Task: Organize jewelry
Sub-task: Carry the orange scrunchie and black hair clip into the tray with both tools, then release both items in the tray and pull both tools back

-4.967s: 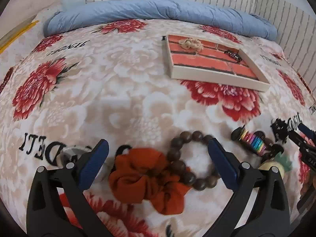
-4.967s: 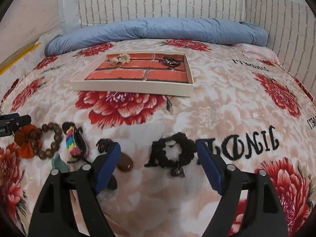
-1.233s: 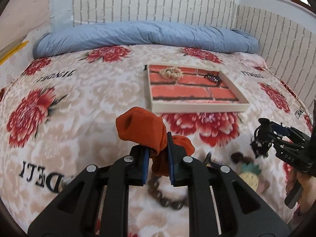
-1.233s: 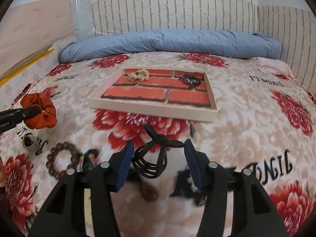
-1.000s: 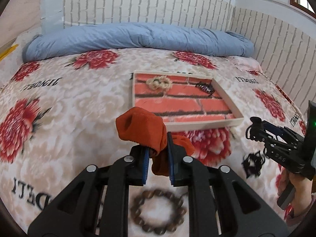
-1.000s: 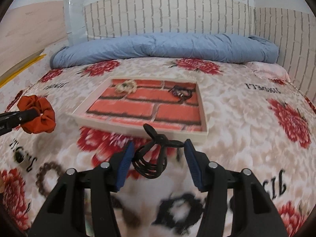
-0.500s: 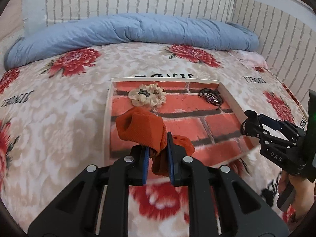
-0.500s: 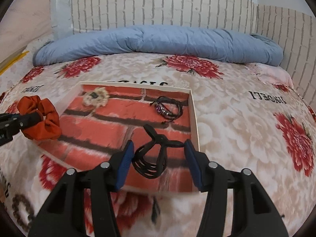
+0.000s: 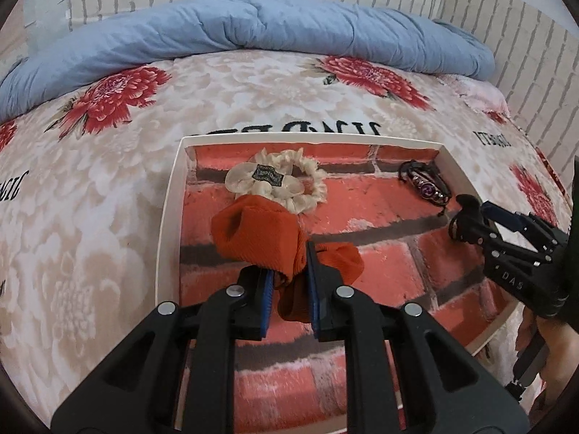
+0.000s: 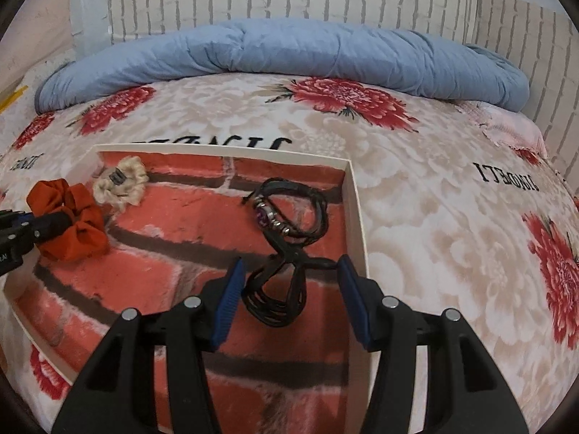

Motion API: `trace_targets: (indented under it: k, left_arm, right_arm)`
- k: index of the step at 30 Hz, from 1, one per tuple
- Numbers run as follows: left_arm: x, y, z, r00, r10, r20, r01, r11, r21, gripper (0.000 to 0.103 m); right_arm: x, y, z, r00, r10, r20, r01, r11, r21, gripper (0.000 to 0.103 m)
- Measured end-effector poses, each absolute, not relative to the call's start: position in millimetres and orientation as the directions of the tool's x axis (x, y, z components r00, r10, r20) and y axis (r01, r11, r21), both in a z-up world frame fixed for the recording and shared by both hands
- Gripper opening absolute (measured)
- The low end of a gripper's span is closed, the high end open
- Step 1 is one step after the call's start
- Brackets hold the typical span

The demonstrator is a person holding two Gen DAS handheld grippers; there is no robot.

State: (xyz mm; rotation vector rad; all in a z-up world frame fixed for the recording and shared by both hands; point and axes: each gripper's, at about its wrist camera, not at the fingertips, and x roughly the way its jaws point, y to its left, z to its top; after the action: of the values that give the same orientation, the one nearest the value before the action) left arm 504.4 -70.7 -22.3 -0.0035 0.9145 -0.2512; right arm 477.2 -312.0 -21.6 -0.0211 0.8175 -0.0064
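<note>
Two claws hang over one tray [image 9: 170, 217]. The left claw [image 9: 287, 284] pinches one orange scrunchie [image 9: 260, 235]; the right claw [image 10: 289, 300] holds one black cord bracelet [image 10: 278, 296] stretched between its half-spread fingers. Beyond lie one cream scrunchie [image 9: 282, 181] and one black beaded bracelet [image 10: 286, 213]. The tray sits on the floral bed [image 10: 434, 217], one blue duvet [image 10: 289, 50] farthest.

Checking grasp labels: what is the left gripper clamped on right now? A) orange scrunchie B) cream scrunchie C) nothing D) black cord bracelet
A: in the left wrist view the left gripper has its blue pads pinched on the orange scrunchie, held above the brick-print tray; the cream scrunchie lies in the tray beyond it.
</note>
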Motion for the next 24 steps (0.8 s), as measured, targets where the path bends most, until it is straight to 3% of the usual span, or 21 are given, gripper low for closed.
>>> trace_targets:
  k: [14,17,19,20,24]
  left_arm:
    - [528,-73,-39,0.529,-0.163,-0.833,0.192,0.979,-0.069,0.024]
    - [529,-69,-40,0.533,-0.152,-0.832,0.18,0.982,-0.064,0.031]
    - [528,-67,-40,0.531,-0.157,-0.833,0.176,0.982,-0.073,0.037]
    - [527,-65,-38,0.531,-0.17,-0.83,0.177,0.98,-0.088,0.04]
    - [519,-60,-28,0.555,-0.174,-0.813,0.168,0.981,-0.095,0.066]
  right_arm:
    - [499,-318,-23,0.665,-0.04,-0.746,0.021,0.999,-0.036,0.053]
    - [497,-317,-24,0.673,-0.045,-0.738,0.021,0.999,-0.043,0.053]
    - [494,-316,-23,0.685,-0.031,-0.728,0.003,0.999,-0.04,0.056]
    - [492,-314,-21,0.691,-0.031,-0.722,-0.005,0.999,-0.048,0.064]
    - [486,-310,-14,0.697,-0.02,-0.717,-0.031,0.998,-0.057,0.076]
